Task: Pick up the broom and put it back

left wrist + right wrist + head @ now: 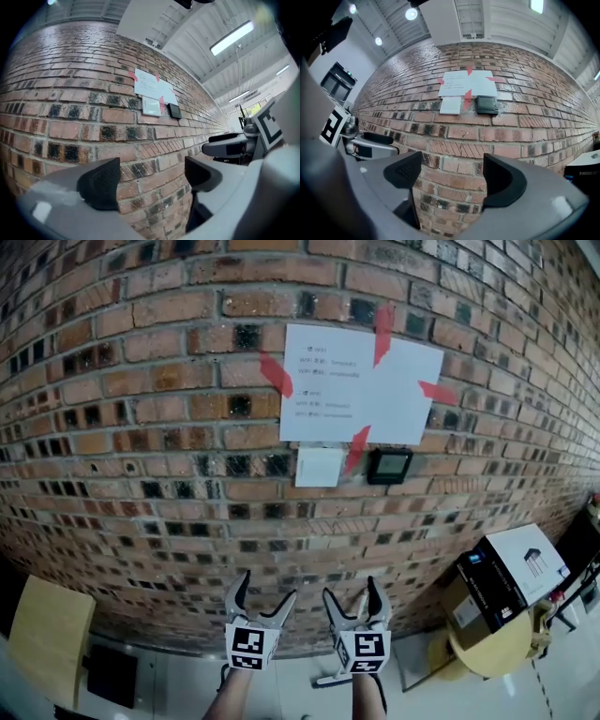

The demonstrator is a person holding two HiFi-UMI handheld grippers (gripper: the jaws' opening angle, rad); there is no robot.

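You're facing the brick wall (141,381) square on, and both grippers are up in front of you at 6 o'clock in the head view, side by side but not touching.

Your left gripper (267,589) has its jaws spread wide. Its own view shows only brick between the 2 dark pads (101,183), so it carries nothing. Your right gripper (352,589) is the same: jaws wide apart, bare wall between them, nothing held. Each one shows in the other's view, the right at 3 o'clock from the left gripper view and the left at 9 o'clock from the right gripper view.

In the head view, just above centre toward 1 o'clock, 2 white sheets of paper (328,381) are fixed to the wall with 4 strips of red tape (276,374). Right below them a white plate (319,467) and a small black panel (389,466) sit side by side, the plate on the left.

At 4 o'clock there's a black-and-white box (511,582), with a round tan tabletop (487,652) just under it in the picture. At 8 o'clock a pale wooden board (52,638) stands near the foot of the wall.

As for the broom, none of your 3 views shows it, so I can't place it for you.
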